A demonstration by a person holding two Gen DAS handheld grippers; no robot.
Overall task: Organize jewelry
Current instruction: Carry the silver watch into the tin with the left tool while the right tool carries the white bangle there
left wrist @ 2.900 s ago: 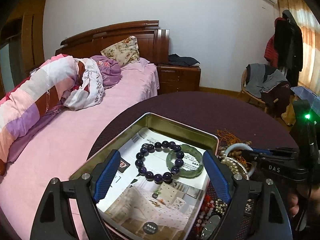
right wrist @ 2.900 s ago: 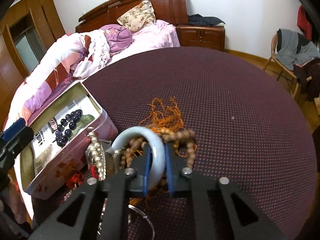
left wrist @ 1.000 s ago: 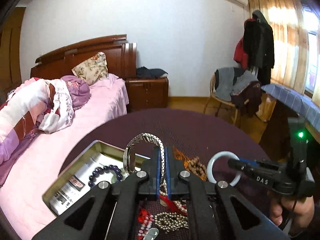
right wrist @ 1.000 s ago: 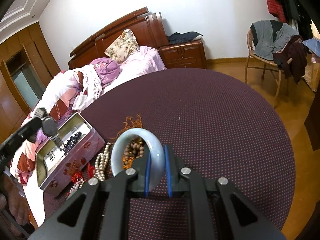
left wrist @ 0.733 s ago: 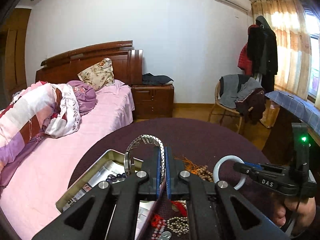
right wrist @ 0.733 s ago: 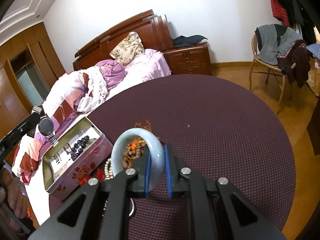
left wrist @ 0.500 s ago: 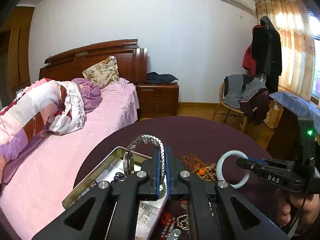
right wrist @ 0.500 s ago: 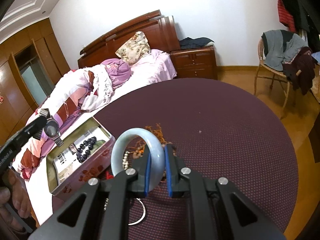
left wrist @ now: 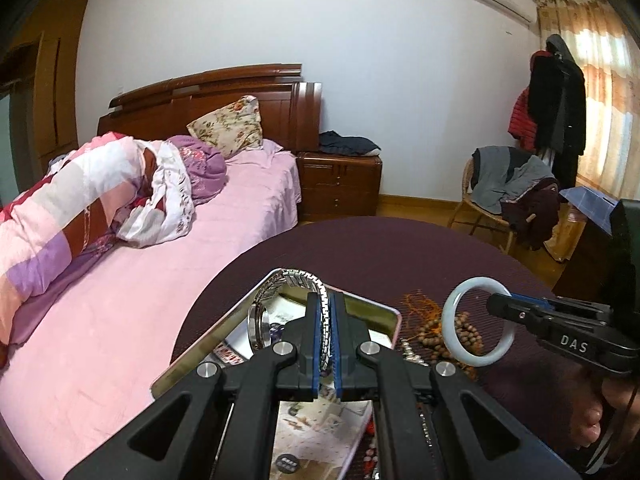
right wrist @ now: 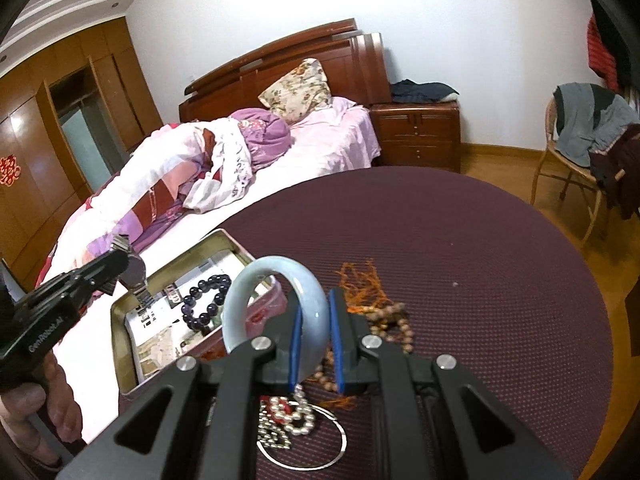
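Left gripper (left wrist: 325,322) pinches a metal watch (left wrist: 280,304) by its band above the open tin (left wrist: 394,320). From the right wrist, the right gripper (right wrist: 316,330) clamps a pale jade bangle (right wrist: 276,280), held over beads (right wrist: 390,322) on the table (right wrist: 480,260).

Round table (right wrist: 500,280) w/ tin box (right wrist: 120,360), wooden beads (right wrist: 394,322), pearls (right wrist: 286,416), wire hoop (right wrist: 320,460).
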